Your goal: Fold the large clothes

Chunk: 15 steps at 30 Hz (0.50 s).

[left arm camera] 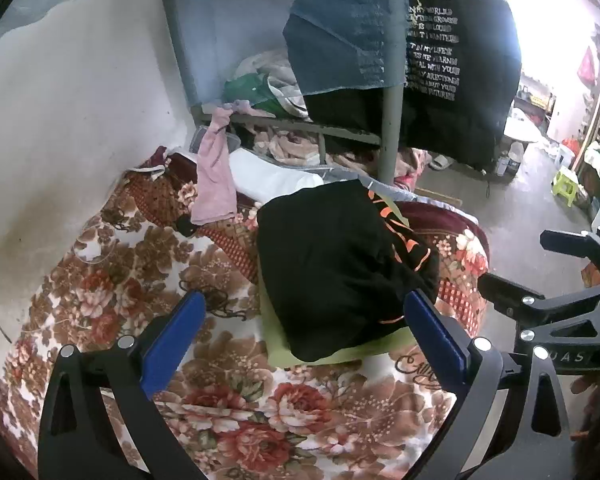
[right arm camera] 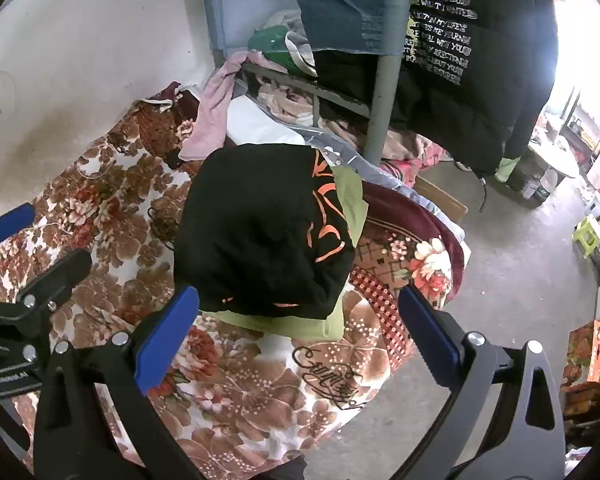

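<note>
While both tools hang empty over it, the bed (left arm camera: 100, 280), spread with a brown and red floral blanket (right arm camera: 260, 392), fills the lower half of each view, with a pale wall at ten o'clock and a grey bunk post (left arm camera: 392, 128) at twelve. Behind that post hangs a dark garment printed with white lettering (left arm camera: 452, 60), which looks like a candidate for later folding. Next in size is the black garment with orange print (right arm camera: 260, 228), lying as a compact folded bundle at the centre of the right wrist view, on top of a folded green garment (right arm camera: 300, 326) whose edges show at six and one o'clock around it. A pink cloth (left arm camera: 214, 176) droops from the bunk rail at eleven o'clock. The left tool (left arm camera: 300, 332) is spread wide and grips nothing, its blue pads (left arm camera: 168, 344) standing either side of the bundle's near edge; the right tool (right arm camera: 296, 332) is likewise released and empty. Judging by the tidy stack, the fold of the black piece appears finished, so the step in hand seems to be the pause between garments. The next move would call for reaching toward an unfolded piece, spreading it flat on the blanket's clear part at seven o'clock, and pinching it at two corners.
</note>
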### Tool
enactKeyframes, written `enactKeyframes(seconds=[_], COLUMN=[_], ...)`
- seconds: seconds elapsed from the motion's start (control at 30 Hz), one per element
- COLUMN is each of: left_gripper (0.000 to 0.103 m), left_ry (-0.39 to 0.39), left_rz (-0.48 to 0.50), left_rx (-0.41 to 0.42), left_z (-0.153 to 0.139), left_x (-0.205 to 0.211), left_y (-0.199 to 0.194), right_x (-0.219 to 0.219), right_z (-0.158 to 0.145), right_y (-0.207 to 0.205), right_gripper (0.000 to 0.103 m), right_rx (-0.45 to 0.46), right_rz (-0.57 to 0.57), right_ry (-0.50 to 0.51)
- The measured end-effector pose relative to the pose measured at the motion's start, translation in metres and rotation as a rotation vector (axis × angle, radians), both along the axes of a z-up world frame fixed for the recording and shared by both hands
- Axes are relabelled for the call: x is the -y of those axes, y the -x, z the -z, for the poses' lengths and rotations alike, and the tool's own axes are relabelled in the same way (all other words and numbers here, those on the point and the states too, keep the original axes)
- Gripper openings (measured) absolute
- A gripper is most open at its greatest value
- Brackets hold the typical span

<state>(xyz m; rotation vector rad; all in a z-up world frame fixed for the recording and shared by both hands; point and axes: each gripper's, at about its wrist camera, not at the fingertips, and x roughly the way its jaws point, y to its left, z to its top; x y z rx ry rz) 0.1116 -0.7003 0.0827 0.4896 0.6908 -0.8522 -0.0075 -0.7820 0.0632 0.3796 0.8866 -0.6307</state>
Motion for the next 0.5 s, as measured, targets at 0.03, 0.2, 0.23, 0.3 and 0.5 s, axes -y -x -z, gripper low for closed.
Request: enactKeyframes(seconds=[0.03,0.2,0.23,0.3,0.5], left_gripper=[0.098,0.098,0.098,0.098,0.098], left_ry=[0.002,-0.009,-0.013,-0.016,-0.031], left_rz=[-0.001,-0.001,-0.003,-0.008,-0.024], left_rx=[-0.004,-0.007,-0.011,-0.017,-0.050], left_z=[-0.0002,0.0010,0.0015,0.0019,0.0065], left_x=[-0.0004,-0.0001,0.0000,-0.0005,-0.0020], left_y=[0.0001,0.0012,0.0011,0.0012,0.0009], right_x=[0.0010,0.0012,0.0011,0.0010,0.0016], right_z=[0.0001,-0.0002,-0.0006,-0.0004,-0.0005], right_y=[-0.0001,0.0009,0.0013,0.0018,0.0016], right_gripper=[0.098,0.098,0.098,0.098,0.098], right_rx=[-0.002,0.001,0.002,0.003,-0.001], right_rz=[0.001,0.000,0.001,0.000,-0.001], right_ry=[-0.002,-0.008,-0.008,-0.010,-0.006])
